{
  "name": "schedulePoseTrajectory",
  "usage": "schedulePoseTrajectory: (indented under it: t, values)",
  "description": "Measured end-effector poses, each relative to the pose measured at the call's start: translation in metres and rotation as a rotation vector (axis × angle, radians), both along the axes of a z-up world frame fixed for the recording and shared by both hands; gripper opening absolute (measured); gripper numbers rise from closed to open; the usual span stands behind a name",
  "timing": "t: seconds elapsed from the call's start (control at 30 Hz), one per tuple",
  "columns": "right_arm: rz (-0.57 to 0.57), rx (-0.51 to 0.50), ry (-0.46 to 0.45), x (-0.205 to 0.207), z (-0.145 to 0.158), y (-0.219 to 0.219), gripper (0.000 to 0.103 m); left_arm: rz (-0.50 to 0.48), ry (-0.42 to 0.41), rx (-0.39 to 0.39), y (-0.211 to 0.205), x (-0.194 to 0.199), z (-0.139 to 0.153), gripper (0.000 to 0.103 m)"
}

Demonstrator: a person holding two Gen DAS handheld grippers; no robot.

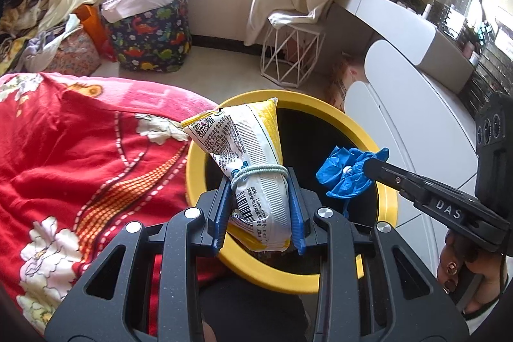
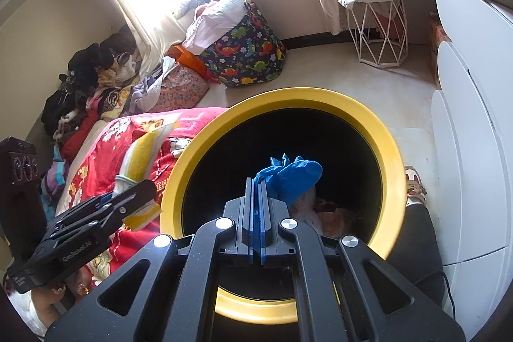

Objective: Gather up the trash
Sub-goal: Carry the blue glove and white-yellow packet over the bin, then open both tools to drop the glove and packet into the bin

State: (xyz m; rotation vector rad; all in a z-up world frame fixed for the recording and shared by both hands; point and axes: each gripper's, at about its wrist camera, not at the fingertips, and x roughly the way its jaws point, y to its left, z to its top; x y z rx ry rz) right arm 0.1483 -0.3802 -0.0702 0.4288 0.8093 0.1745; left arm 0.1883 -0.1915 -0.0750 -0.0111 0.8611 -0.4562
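Both loads sit over the yellow-rimmed bin. Your right gripper is clamped on the blue glove, dead centre over the opening. Your left gripper grips the snack bag, long axis upright, near the bed-side rim.

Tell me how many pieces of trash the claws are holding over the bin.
2: a white and yellow packet in the left claw, and a crumpled blue glove in the right claw. More may lie hidden inside the yellow-rimmed bin.

We see the round yellow-rimmed bin on the floor, right of the red flowered blanket, white wire stool behind
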Motion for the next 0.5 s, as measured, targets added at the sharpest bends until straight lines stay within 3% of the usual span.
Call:
schedulePoseTrajectory:
  t: [0.2,0.27,0.33,0.47,0.5]
  values:
    - [0.001,0.000,0.003,-0.0013,-0.0002,-0.0017,0.003,-0.026,0.023,-0.004,-0.0084,0.0080,-0.0071,0.028]
    - [0.001,-0.003,0.009,-0.0026,-0.0011,-0.0023,0.009,-0.033,0.016,-0.003,-0.0111,0.0083,-0.0074,0.032]
    - [-0.003,-0.008,0.013,-0.0035,-0.0014,-0.0031,0.018,-0.038,0.011,-0.007,-0.0121,0.0079,-0.0063,0.044]
    - [-0.010,-0.021,0.018,-0.0068,-0.0010,-0.0030,0.025,-0.027,0.012,-0.004,-0.0100,0.0072,-0.0062,0.056]
    - [-0.011,-0.024,0.016,-0.0078,0.0004,-0.0025,0.029,-0.020,0.013,-0.005,-0.0083,0.0069,-0.0061,0.064]
